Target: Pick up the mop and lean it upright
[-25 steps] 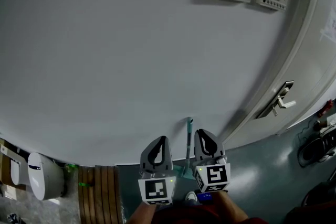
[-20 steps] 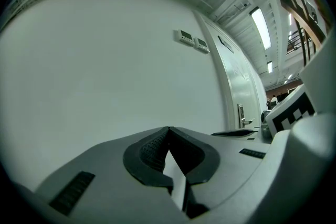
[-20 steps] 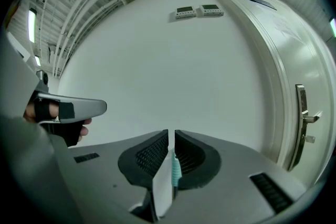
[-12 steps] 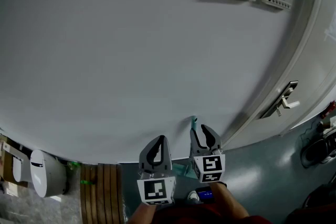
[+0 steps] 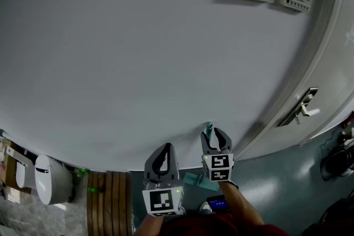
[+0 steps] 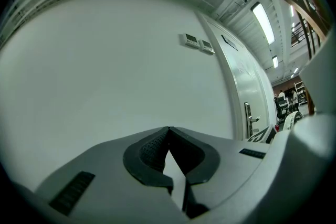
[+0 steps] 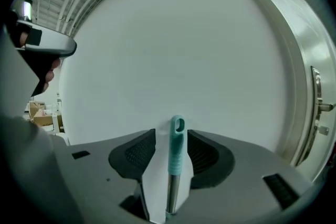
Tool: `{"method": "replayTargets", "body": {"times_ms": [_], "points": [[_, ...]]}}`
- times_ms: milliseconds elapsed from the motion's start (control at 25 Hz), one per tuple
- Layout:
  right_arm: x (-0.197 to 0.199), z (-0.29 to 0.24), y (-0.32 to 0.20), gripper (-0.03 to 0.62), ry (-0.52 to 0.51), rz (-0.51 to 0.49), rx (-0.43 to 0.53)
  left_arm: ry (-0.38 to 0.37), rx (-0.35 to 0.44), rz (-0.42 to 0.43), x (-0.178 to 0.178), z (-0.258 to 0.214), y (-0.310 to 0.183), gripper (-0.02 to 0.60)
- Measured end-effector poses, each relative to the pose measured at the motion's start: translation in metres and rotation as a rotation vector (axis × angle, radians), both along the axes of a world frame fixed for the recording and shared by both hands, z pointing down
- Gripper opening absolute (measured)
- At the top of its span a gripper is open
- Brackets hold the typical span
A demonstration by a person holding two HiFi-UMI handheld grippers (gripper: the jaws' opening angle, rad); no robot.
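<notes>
Here, right tongs (image 5: 215,136) opening around mop handle (image 7: 176,147), lower shaft (image 7: 172,191) cut off, left tongs (image 6: 168,134) closed, empty.

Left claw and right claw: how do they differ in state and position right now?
The left claw is shut and empty; the right claw is opening, with the mop handle standing loose between its jaws. In the head view the right claw sits nearer the wall than the left claw. Both point at that wall.
</notes>
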State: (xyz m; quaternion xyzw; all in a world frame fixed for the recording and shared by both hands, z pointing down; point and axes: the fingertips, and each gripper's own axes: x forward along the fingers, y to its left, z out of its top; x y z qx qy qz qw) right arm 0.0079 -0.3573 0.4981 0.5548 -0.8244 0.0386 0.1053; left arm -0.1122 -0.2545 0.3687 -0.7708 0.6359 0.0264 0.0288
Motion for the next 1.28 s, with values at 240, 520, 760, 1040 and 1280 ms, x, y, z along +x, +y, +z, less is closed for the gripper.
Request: {"method": "replayTargets", "body": {"times_ms": [240,520,760,1040,1280], "points": [[-0.005,0.012,-0.010,0.190,0.029,-0.009,-0.024,-0.014,-0.003,-0.022,-0.005,0.000,0.002,0.014],[-0.005,0.021,-0.013,0.190,0.040,-0.008,-0.037,-0.019,-0.007,-0.043,-0.008,0.000,0.004,0.014],[-0.001,0.021,-0.017,0.182,0.043,0.011,-0.019,-0.023,-0.012,-0.054,-0.010,0.002,0.005,0.014],[0.001,0.020,-0.018,0.120,0.050,0.021,-0.007,-0.019,-0.015,-0.064,-0.012,0.003,0.004,0.014],[0.005,0.020,-0.018,0.114,0.043,0.030,-0.006,-0.015,-0.019,-0.063,-0.010,0.005,0.005,0.014]]}}
